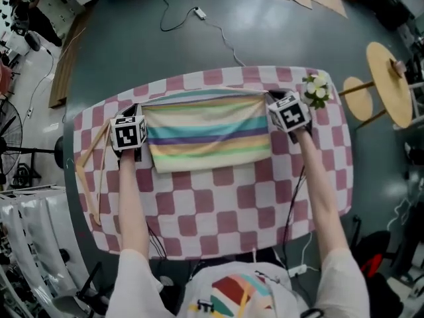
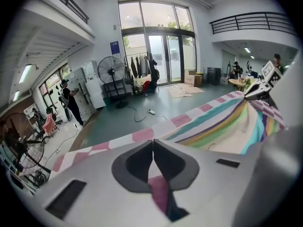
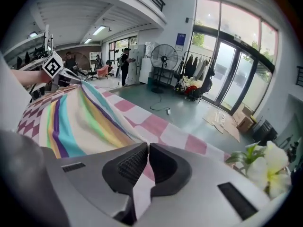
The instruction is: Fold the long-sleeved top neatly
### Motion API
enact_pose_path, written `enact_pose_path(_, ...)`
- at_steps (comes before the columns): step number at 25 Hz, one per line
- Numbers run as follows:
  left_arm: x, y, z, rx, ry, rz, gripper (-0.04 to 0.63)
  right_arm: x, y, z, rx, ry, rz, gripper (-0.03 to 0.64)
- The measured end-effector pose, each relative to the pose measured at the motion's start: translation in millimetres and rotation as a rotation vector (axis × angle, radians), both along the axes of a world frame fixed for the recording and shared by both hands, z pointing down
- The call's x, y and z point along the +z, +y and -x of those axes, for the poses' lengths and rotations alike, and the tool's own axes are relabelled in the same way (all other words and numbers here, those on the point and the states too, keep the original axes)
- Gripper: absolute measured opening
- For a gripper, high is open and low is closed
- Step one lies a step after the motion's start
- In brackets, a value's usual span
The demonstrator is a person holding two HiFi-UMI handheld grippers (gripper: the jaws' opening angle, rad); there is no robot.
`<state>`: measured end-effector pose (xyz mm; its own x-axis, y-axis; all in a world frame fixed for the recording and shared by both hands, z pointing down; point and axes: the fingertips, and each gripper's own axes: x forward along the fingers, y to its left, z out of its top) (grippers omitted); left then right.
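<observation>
The long-sleeved top [image 1: 209, 133], striped in cream, teal, purple and yellow, lies folded into a wide band at the far half of the pink-and-white checked table [image 1: 225, 204]. At its far left corner my left gripper [image 1: 137, 108] is shut on the top's edge. The right gripper [image 1: 273, 98] is shut on the far right corner. In the left gripper view the jaws [image 2: 152, 143] meet, and the striped cloth [image 2: 227, 124] runs taut up to the right gripper [image 2: 258, 91]. In the right gripper view the jaws [image 3: 147, 148] also meet, and the cloth [image 3: 80, 117] rises towards the left gripper [image 3: 59, 74].
A small white flower plant [image 1: 317, 90] stands on the table's far right corner, close to my right gripper. Thin wooden strips [image 1: 89, 171] lie along the left edge. Round wooden stools [image 1: 387, 81] stand on the floor at the right, and a cable [image 1: 199, 12] lies beyond the table.
</observation>
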<state>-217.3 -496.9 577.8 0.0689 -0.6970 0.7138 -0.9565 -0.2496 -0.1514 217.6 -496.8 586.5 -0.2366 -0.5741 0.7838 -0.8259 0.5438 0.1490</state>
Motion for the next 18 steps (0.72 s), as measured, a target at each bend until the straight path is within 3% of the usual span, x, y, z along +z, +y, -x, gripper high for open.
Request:
enact_pose_path(5, 34, -7, 2, -0.038, 0.019, 0.049, 0.011, 15, -12, 1, 0.02, -0.038, -0.01, 0.019)
enact_pose_path(8, 36, -8, 5, -0.08, 0.034, 0.025, 0.012, 6, -23, -9, 0.116, -0.062, -0.076, 0.02)
enact_pose_path(10, 31, -9, 8, -0.105, 0.023, -0.013, 0.015, -6, -29, -18, 0.163, -0.077, -0.14, 0.06)
enact_pose_path(11, 25, -8, 7, -0.107, 0.023, -0.035, 0.023, -14, -28, -17, 0.176, -0.106, -0.162, 0.184)
enact_pose_path(12, 17, -7, 5, -0.107, 0.031, -0.062, 0.063, -23, -23, -13, 0.187, -0.15, -0.174, 0.253)
enact_pose_path(14, -6, -2, -1, -0.109, 0.059, -0.133, 0.145, -44, -9, -1, 0.205, -0.246, -0.196, 0.253)
enact_pose_path(18, -65, 27, -28, -0.069, 0.126, -0.277, 0.152, -84, 32, 17, 0.251, -0.42, -0.269, 0.252)
